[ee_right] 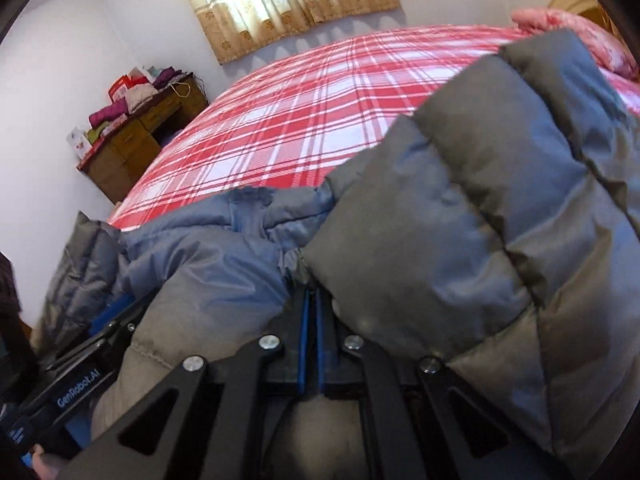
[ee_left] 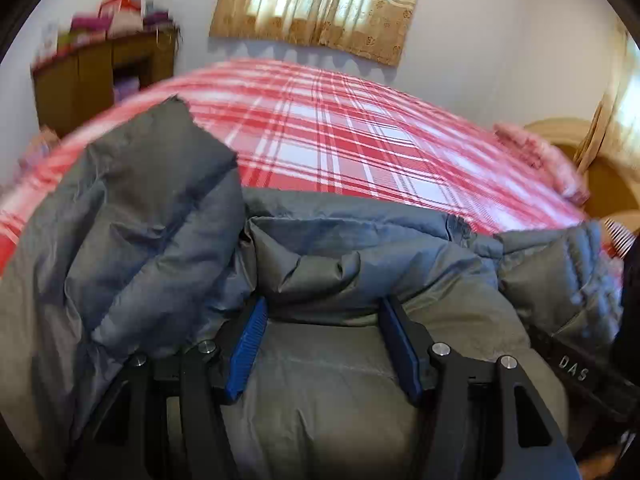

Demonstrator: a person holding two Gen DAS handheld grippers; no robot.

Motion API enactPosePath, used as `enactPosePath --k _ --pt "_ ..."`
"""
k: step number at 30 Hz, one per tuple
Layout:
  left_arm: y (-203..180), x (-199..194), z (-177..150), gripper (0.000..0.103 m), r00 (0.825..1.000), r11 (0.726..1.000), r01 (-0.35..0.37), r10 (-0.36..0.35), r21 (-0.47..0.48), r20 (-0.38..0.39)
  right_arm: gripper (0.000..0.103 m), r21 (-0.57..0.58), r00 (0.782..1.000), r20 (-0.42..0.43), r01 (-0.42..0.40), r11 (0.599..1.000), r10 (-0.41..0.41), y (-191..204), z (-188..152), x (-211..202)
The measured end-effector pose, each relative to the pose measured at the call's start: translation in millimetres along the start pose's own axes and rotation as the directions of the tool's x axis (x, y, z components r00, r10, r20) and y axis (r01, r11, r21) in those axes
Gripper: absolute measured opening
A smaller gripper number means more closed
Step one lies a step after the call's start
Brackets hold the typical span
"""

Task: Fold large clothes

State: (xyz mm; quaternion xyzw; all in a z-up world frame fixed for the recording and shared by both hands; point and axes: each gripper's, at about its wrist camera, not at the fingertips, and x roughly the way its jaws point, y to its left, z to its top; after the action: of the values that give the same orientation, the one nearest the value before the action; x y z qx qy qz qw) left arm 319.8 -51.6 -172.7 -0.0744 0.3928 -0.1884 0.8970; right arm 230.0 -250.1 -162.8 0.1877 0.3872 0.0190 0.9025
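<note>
Nearest the lens in the left wrist view, the left gripper stands with its blue pads spread apart over the grey padded jacket. A thick roll of the jacket lies at the fingertips, but whether the pads press on it cannot be told; they look parted with the bulk bulging between them.

In the right wrist view the right gripper is clenched tight, its two blue pads nearly touching. The jacket's puffy fabric crowds right up to the tips, and a thin edge may be pinched there — the tips are hidden under the folds, so what it holds cannot be told for certain. The left gripper also shows low at the left edge of that view.

The jacket lies heaped at the near edge of the bed, on the red-and-white check cover. One quilted part, probably a sleeve or side panel, rises up at the right of the right wrist view and at the left of the left wrist view.

The step in hand looks like gathering a side of the jacket to lay it over the body. To do it well, both grips should bite on the outer seam rather than on loose padding, lift together and level, and set the part down flat — puffy fabric springs back, so a press along the crease would help.

Farther off stand a wooden cabinet piled with folded cloth, and a curtained window.
</note>
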Motion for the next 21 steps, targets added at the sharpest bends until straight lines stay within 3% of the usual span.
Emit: enactPosePath --k 6,8,13,16,21 --pt "-4.4 2.6 -0.7 0.059 1.0 1.0 -0.02 0.02 0.008 -0.01 0.002 0.01 1.0 -0.017 -0.004 1.0 0.004 0.8 3.8 -11.8" --pt "-4.6 1.5 -0.8 0.059 1.0 1.0 -0.02 0.02 0.007 -0.01 0.002 0.016 1.0 0.018 0.014 1.0 -0.014 -2.8 10.5 -28.2" --pt "-6.8 3.3 1.4 0.059 0.999 0.999 -0.036 0.036 0.02 -0.012 0.002 0.005 0.986 0.087 0.14 0.99 -0.139 -32.4 20.6 -68.7" --pt "-8.3 5.6 1.6 0.059 0.999 0.999 -0.042 0.043 0.026 -0.013 0.002 -0.042 0.955 0.085 0.289 0.957 -0.284 -48.4 17.1 -71.6" --pt "-10.7 6.5 2.1 0.059 0.999 0.998 -0.045 0.045 0.032 -0.01 0.0 -0.001 0.966 0.083 0.247 0.969 -0.246 -68.7 -2.5 -53.0"
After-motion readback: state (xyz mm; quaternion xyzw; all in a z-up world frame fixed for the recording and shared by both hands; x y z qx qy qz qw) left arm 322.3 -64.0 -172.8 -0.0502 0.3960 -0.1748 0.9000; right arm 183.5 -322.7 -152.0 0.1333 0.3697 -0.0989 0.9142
